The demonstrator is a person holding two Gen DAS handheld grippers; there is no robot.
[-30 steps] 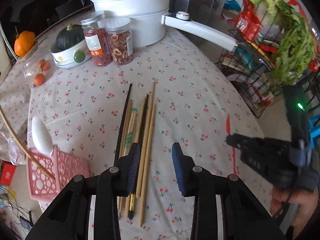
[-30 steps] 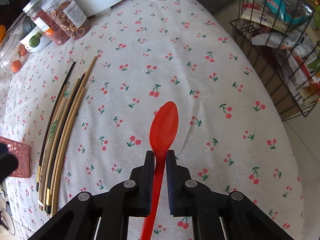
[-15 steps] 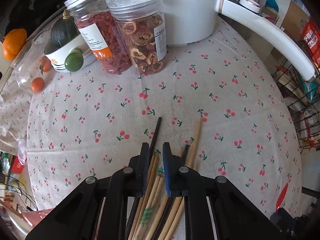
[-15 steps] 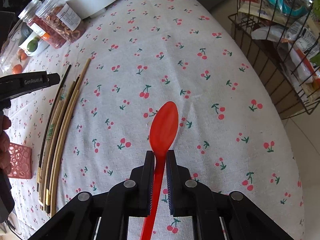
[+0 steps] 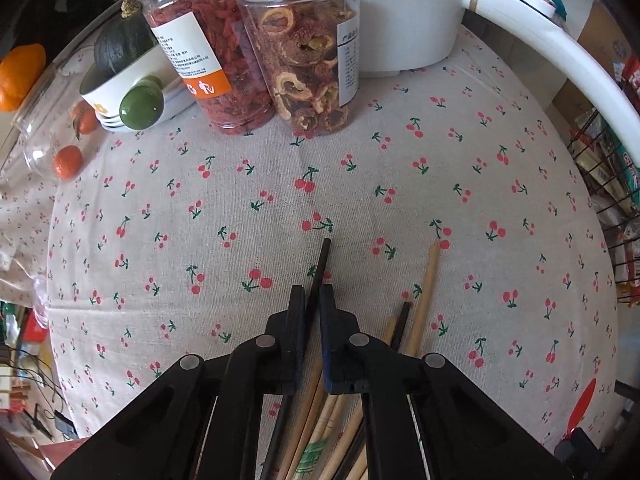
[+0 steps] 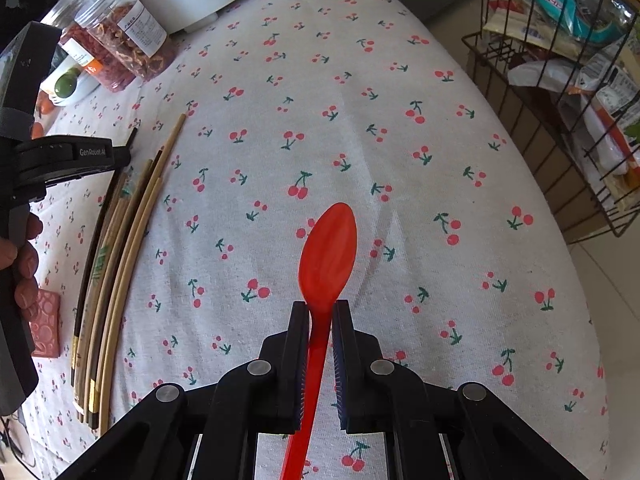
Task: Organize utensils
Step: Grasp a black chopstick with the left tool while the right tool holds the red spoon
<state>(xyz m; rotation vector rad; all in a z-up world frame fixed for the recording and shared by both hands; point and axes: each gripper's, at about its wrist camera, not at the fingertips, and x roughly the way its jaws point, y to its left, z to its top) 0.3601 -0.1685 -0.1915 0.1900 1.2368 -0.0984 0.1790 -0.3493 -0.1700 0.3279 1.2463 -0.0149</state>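
Now: left gripper, spread 1 s ago, pinched on black chopstick at the bundle's far end, on the cloth. Right gripper unchanged, clamped on red spoon. Pickup likely next; jars beyond

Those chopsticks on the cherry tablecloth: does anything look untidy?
Somewhat. The mixed bundle of black and bamboo chopsticks lies with uneven tips, one long bamboo chopstick splaying aside. Nothing looks spilled or broken.
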